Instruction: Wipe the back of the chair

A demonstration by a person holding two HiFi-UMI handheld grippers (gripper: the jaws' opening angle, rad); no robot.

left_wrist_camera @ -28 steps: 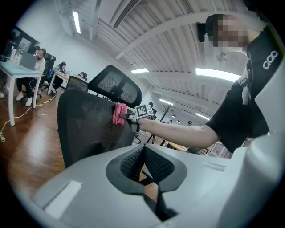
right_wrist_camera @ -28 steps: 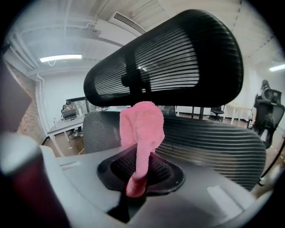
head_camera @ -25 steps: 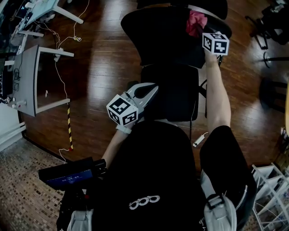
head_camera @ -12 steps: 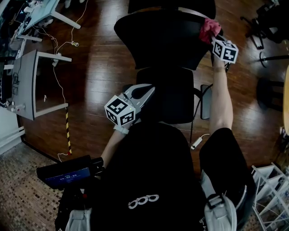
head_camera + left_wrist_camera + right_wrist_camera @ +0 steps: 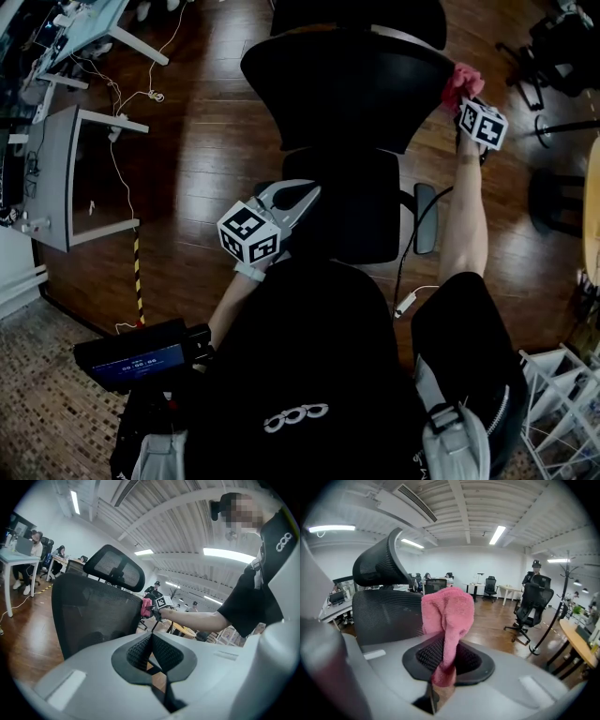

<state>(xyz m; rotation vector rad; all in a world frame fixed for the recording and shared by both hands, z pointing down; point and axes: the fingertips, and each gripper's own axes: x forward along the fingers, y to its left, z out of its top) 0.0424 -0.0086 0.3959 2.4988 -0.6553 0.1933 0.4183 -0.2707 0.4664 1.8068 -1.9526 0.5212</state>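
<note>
Floorboards [image 5: 206,141] beneath, hand-held gripper [image 5: 467,97] holds cloth [image 5: 461,81] against backrest [image 5: 347,89].

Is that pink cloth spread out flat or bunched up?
Bunched up: the pink cloth is a crumpled wad, its lower end pinched between the fingers of the right gripper.

I see a black short-sleeve shirt [image 5: 309,356] w/ small white loop logo [image 5: 295,418], grey straps [image 5: 448,441] on both shoulders. Left gripper [image 5: 151,637] and right gripper [image 5: 469,101]: grey shells, black ridged pads [image 5: 138,651], each w/ a b/w marker cube [image 5: 249,234].
</note>
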